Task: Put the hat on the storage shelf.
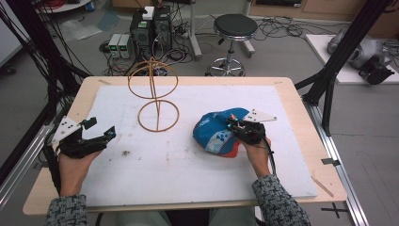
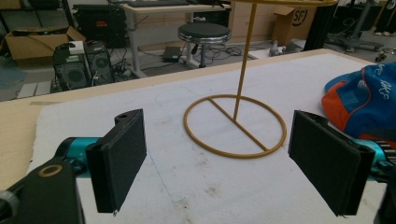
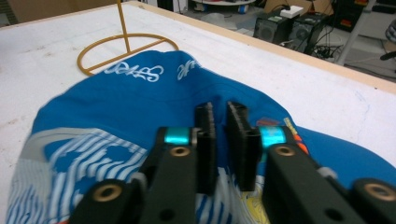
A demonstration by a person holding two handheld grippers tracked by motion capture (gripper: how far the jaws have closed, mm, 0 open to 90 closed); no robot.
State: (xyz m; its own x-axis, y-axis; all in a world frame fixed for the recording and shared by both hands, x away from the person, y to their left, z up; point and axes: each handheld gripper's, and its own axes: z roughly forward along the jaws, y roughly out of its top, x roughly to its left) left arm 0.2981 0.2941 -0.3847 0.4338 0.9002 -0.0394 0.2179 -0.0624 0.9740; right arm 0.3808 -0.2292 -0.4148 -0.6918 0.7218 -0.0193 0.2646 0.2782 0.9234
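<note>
The crumpled blue cloth cap with white lettering and an orange underside (image 1: 217, 133) lies on the right half of the white-covered worktop (image 1: 188, 174). The right gripper (image 1: 234, 125) rests on the cap's right side; the right gripper view shows its jaws drawn nearly together over the blue fabric (image 3: 140, 102), though whether they pinch a fold cannot be told. The high view places the yellow wire stand with two rings (image 1: 157, 101) left of the cap and farther off. The left gripper (image 1: 99, 130) sits at the worktop's left edge; its own view shows the jaws spread wide, with the stand's base ring (image 2: 235, 126) beyond them.
</note>
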